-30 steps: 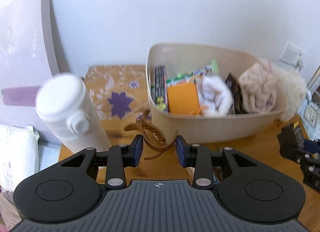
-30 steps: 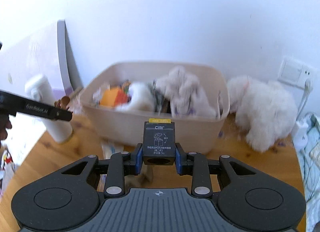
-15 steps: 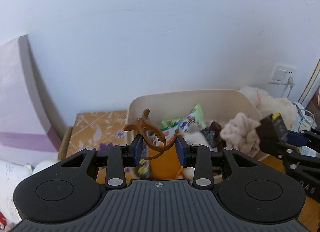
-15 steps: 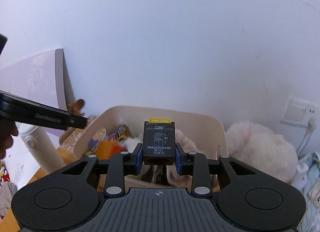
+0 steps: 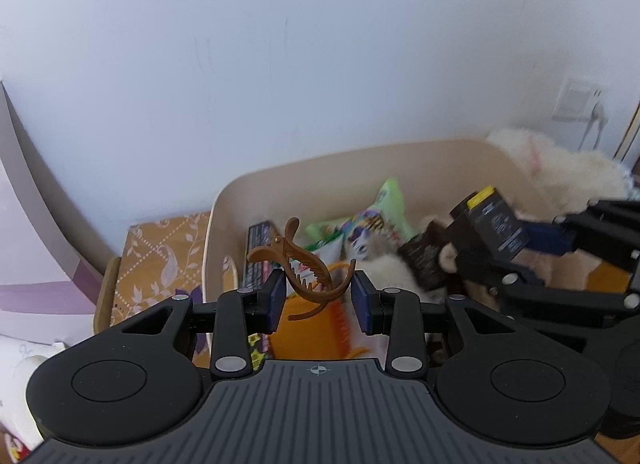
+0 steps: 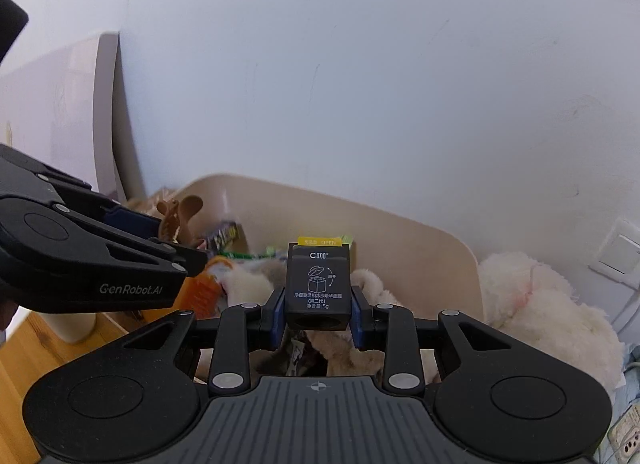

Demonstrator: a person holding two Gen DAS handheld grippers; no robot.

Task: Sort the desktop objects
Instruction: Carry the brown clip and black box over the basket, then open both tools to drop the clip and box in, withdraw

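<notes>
Hovering over the beige oval plastic bin (image 5: 400, 160), already filled with snack packets and plush items, we hold both loads for release. Our right gripper (image 6: 318, 314) has its jaws clamped on the small black cardboard box (image 6: 319, 284); our left gripper (image 5: 320, 302) clamps the brown plastic hair claw (image 5: 304, 272). Both drops remain.

Left gripper (image 5: 320, 300) clamped, right gripper (image 6: 319, 318) clamped, seemingly level

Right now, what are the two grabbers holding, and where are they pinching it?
The left gripper pinches a brown hair claw clip across its curved toothed end. The right gripper squeezes a small black box by its two lower sides.
</notes>
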